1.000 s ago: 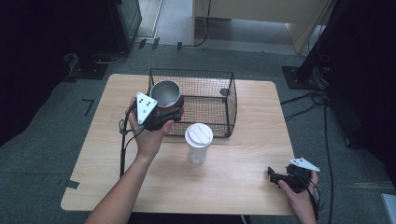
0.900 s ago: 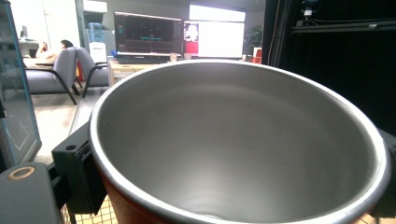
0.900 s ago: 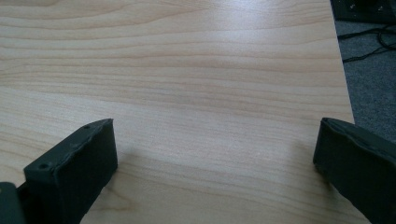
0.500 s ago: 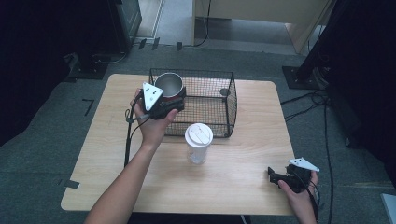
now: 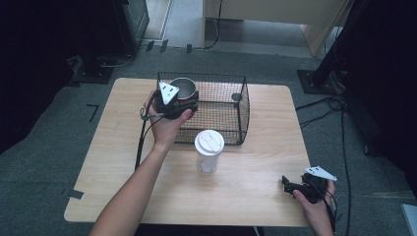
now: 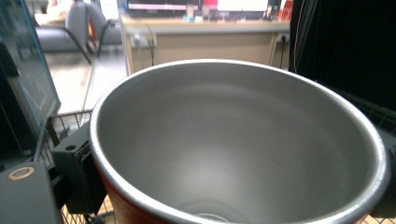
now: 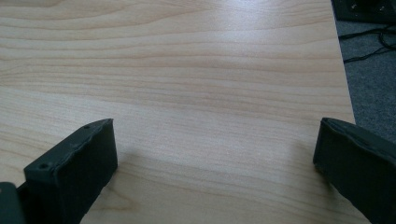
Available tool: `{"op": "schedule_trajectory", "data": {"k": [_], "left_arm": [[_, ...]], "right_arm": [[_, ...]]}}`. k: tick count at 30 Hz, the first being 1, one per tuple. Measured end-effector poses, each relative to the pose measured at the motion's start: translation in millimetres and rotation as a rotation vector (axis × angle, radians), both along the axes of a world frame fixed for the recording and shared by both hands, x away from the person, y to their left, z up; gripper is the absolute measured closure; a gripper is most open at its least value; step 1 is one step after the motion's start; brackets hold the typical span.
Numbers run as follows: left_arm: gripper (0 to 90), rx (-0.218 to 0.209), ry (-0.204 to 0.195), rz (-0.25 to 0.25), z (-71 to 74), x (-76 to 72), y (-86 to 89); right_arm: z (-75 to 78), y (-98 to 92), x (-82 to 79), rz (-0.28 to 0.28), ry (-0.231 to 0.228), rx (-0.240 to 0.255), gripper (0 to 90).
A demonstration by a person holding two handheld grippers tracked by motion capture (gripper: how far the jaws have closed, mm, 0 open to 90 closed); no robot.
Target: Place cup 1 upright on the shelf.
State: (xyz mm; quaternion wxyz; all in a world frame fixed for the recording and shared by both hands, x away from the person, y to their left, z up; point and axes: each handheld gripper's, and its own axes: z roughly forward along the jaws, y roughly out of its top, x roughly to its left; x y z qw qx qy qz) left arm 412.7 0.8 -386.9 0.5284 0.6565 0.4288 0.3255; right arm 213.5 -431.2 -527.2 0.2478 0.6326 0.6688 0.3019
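Left gripper: a metal cup with a red outer wall is being gripped by it, held at the near-left corner of the wire basket. In the left gripper view the cup is being seen from close, mouth upward and open, empty, with one black jaw pressed against its left wall; the other jaw is hidden behind the cup. The cup is being kept upright, its long axis vertical. It is being carried above the basket's top rim; whether its base is already below the rim cannot be told.

The relation that matters: the basket floor is lying straight below and slightly right and far of the cup, so the coming move is judged to be a plain lowering, with no tilt called for. The near basket wall is lying just beside the hand, and a snag on the rim is the likely risk.

Centre: a clear tumbler with a white lid is standing on the table, near side of the basket, apart from both grippers.

Right: the right gripper is being rested at the near-right table corner, jaws spread wide and empty over bare wood in the right gripper view. It is well apart from the cup; the left hand is much the nearer.
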Motion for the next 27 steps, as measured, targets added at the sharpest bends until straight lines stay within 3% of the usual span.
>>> {"op": "schedule_trajectory", "data": {"k": [17, 20, 21, 22, 27], "left_arm": [[7.3, 0.090, 0.200, -0.057, -9.8, 25.1, -10.5], [7.3, 0.097, 0.250, -0.058, -14.2, 29.5, -9.7], [7.3, 0.097, 0.250, -0.058, -14.2, 29.5, -9.7], [7.3, 0.118, 0.276, -0.060, -17.5, 31.7, -10.0], [7.3, 0.143, 0.325, -0.060, -23.2, 35.3, -9.9]], "right_arm": [[-0.1, -0.3, 0.0, 0.001, -0.001, 0.001, 0.0], [0.0, -0.4, 0.0, 0.001, -0.002, 0.001, 0.0], [0.0, -0.4, 0.0, 0.001, -0.002, 0.001, 0.0], [0.0, -0.3, 0.0, 0.001, -0.001, 0.002, 0.0], [0.0, -0.3, 0.0, 0.001, -0.001, 0.002, 0.0]]}}
